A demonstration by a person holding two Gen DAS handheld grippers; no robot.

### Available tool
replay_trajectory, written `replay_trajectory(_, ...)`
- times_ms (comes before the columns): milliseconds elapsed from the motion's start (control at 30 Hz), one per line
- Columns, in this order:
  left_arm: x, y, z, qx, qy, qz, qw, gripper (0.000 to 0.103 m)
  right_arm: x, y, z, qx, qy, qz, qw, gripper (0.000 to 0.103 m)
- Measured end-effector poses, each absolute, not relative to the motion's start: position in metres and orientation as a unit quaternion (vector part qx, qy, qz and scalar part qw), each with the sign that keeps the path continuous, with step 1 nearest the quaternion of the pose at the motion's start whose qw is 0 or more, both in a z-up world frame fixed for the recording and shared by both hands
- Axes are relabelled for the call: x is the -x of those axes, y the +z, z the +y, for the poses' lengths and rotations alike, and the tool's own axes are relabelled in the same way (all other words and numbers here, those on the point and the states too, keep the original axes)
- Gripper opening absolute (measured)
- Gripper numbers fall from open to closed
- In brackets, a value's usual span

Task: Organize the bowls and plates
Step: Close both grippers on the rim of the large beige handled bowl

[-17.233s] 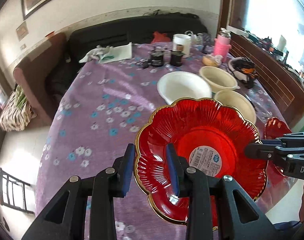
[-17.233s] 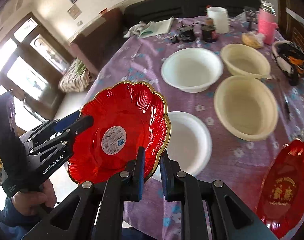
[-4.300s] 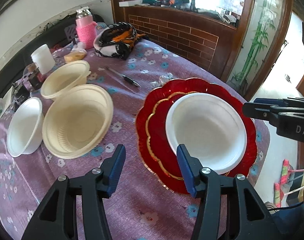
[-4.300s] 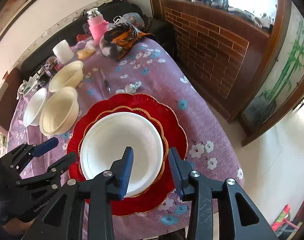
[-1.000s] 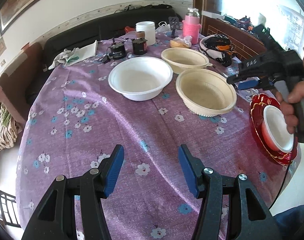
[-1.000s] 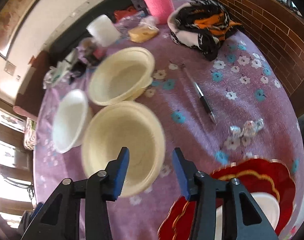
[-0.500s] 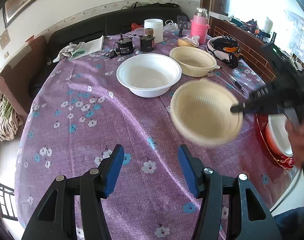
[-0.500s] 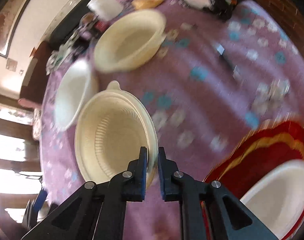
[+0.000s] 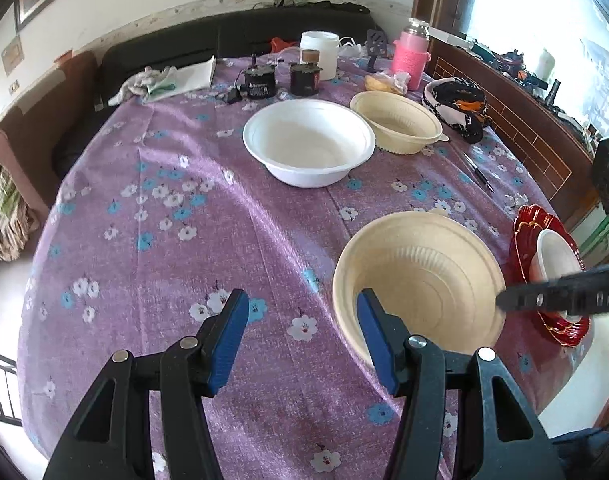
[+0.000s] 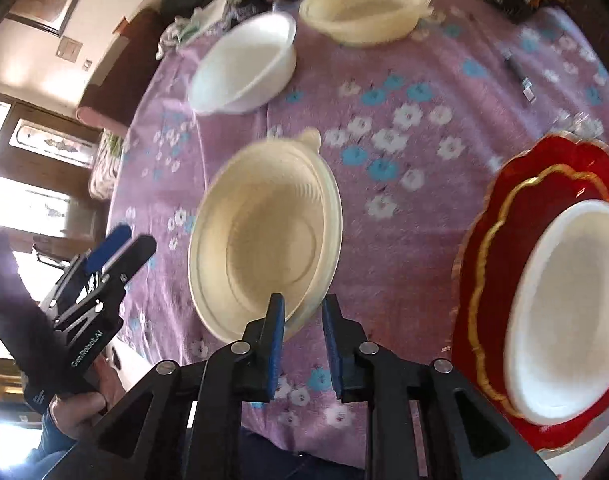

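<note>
A cream bowl (image 9: 420,280) (image 10: 264,240) sits on the purple flowered tablecloth (image 9: 184,220) near the front edge. My right gripper (image 10: 303,320) (image 9: 504,303) is at its near rim. Its jaws are opening, with the rim between the pads and a gap showing on either side. My left gripper (image 9: 304,332) (image 10: 120,244) hangs open above the cloth just left of that bowl, holding nothing. A white bowl (image 9: 308,144) (image 10: 244,72) and a second cream bowl (image 9: 398,122) (image 10: 364,8) stand farther back. Stacked red plates (image 9: 524,236) (image 10: 484,220) carry a white dish (image 9: 556,264) (image 10: 564,312) at the right edge.
At the table's back stand a pink flask (image 9: 410,60), a white jar (image 9: 319,54), two dark small devices (image 9: 260,80) and a cloth (image 9: 160,80). A pen (image 9: 478,172) lies at the right, near a black-orange bundle (image 9: 460,104). A dark sofa runs behind.
My right gripper shut on the cream bowl's rim, lifted it from beside the other bowls and brought it toward the table's front. Its jaws have now parted. The left gripper stayed put.
</note>
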State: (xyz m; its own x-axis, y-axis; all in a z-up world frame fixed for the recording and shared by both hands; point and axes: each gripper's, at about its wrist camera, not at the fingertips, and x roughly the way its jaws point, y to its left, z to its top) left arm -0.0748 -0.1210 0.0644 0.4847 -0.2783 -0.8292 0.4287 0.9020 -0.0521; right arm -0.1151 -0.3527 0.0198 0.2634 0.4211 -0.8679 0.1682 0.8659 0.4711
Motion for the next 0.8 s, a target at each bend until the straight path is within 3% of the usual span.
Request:
replay_trajectory(433,0.081,0.041,-0.133,-0.050,-0.264,0.528,0.806,0.056,0.078,0.002,-0.376,-0.248,0.053,0.579,0.775,0.021)
replay_trajectory(700,0.083,0.030,-0.139,-0.051,-0.261,0.544,0.795,0.055,0.105,-0.004,-0.346,-0.242,0.117,0.615,0.741,0.021)
replay_trajectory(800,0.082,0.029,-0.138,-0.051,-0.257,0.545,0.796,0.050,0.117,0.001,-0.336,-0.216,0.138,0.621,0.740,0.024)
